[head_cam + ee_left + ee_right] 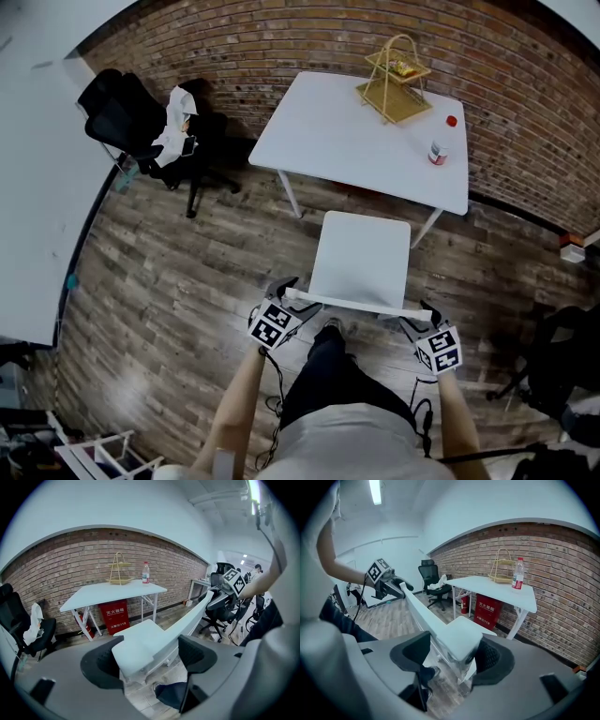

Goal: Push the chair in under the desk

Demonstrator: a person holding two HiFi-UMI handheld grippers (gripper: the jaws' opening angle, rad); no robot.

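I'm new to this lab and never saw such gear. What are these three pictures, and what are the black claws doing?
No robot: a person holds a two-jaw gripper in each hand. One picture looks down from a camera on the person's head; the other two come from cameras riding on the grippers. The left gripper and right gripper each clamp one end of the backrest of the white chair. Ahead, the white desk carries a wire basket stand, a bottle and a red cap.

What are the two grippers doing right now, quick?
Left gripper: closed on the white chair, at its backrest's left end.
Right gripper: closed on the backrest's right end.
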